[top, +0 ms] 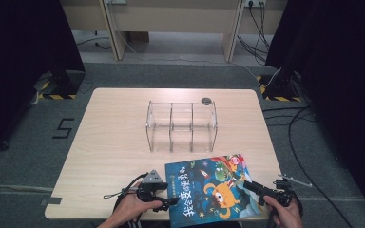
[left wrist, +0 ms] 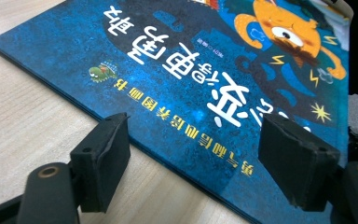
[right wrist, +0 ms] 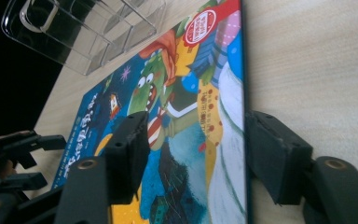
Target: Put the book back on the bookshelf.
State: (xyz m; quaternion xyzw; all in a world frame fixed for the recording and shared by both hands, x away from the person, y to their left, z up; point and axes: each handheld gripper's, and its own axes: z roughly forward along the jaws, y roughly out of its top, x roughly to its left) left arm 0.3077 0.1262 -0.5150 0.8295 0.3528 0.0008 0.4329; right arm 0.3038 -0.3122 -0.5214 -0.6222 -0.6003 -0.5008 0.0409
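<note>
Lying flat, picture book point(top: 212, 187), long axis slanting toward table's point(top: 114, 142) far-right

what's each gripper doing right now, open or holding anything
Left gripper: open, jaws either side of the book's spine edge, not gripping.
Right gripper: open, jaws straddling the book's other edge, not clamped on it.

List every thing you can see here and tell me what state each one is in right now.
Picture book: closed, flat on the table, front cover up, at the near edge.
Clear organizer: upright, its three compartments empty.
Left gripper: open, jaws straddling the book's left edge, not pressing.
Right gripper: open, jaws either side of the book's right edge, not clamped.
Table: bears the book and organizer.
</note>
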